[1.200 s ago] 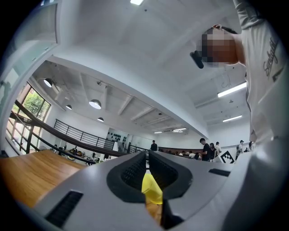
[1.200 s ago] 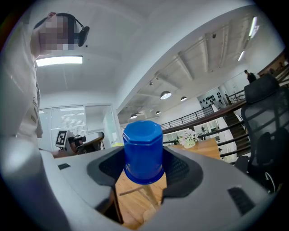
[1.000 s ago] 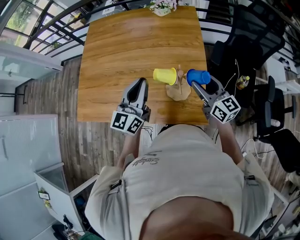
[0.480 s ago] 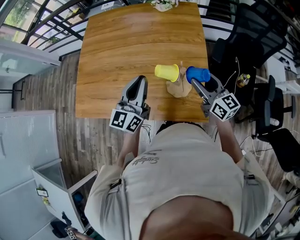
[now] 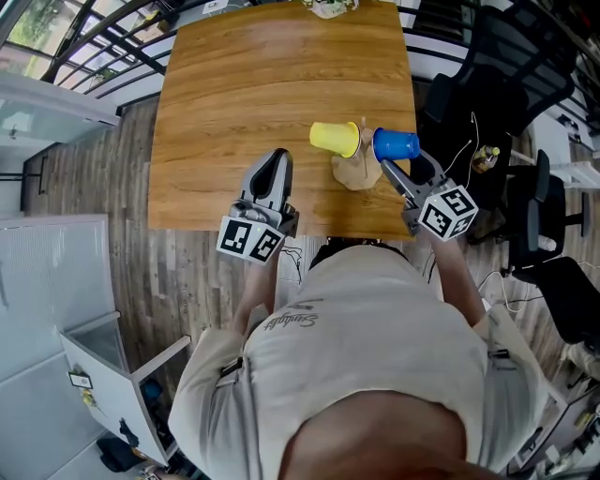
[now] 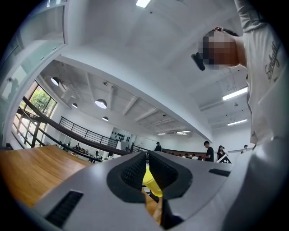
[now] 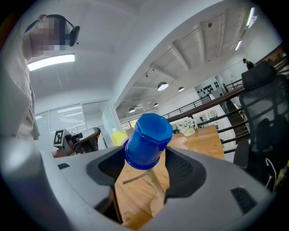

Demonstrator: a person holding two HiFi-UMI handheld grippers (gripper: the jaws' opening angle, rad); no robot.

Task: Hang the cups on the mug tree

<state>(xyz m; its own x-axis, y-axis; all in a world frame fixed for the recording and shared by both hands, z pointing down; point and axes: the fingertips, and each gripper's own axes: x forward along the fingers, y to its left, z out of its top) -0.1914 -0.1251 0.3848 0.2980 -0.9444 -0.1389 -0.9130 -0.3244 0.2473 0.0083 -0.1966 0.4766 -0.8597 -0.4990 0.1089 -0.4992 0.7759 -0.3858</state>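
Observation:
A wooden mug tree (image 5: 356,173) stands near the front right of the table (image 5: 244,84). A yellow cup (image 5: 334,139) hangs on its left side. A blue cup (image 5: 396,145) sits at the tree's right, its base pointing away from me, over a thin peg (image 7: 151,176). My right gripper (image 5: 401,165) is shut on the blue cup (image 7: 148,140), a pad against the rim on each side. My left gripper (image 5: 278,159) hovers left of the tree, shut and empty. In the left gripper view the closed jaws (image 6: 147,158) partly hide the yellow cup (image 6: 151,184).
A flower pot (image 5: 328,7) stands at the table's far edge. Black office chairs (image 5: 497,75) crowd the right side. A white cabinet (image 5: 56,281) stands at the lower left, and a railing (image 5: 103,56) runs past the table's far left.

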